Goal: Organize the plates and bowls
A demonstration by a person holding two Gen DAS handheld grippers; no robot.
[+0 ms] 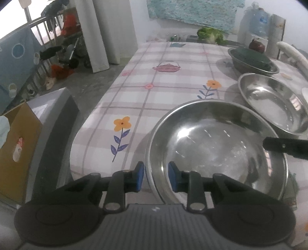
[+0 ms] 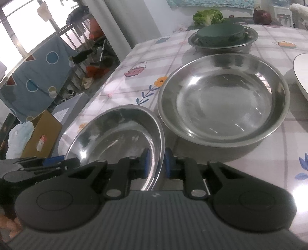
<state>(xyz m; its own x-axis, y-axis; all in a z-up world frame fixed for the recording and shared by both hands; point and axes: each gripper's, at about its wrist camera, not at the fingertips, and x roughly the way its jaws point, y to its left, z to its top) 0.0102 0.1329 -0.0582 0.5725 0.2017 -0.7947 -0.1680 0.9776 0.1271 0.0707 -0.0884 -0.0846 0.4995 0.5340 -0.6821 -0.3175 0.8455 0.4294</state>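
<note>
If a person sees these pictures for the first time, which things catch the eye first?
First, the nearest round steel bowl, with each hand-held gripper at its rim: the right hand-held gripper pinches the near right edge, and the left hand-held gripper straddles the near left edge. Behind it lies a second round steel bowl on the pink checked tablecloth.

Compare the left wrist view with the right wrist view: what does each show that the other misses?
Only the left wrist view shows the left gripper straddling the near steel bowl's rim, and the water bottle by the wall. Only the right wrist view shows the right gripper shut on that bowl's rim, and a white plate's edge. Both share the near steel bowl, the second steel bowl, the far bowl with the green dish, the lettuce and the checked tablecloth.
</note>
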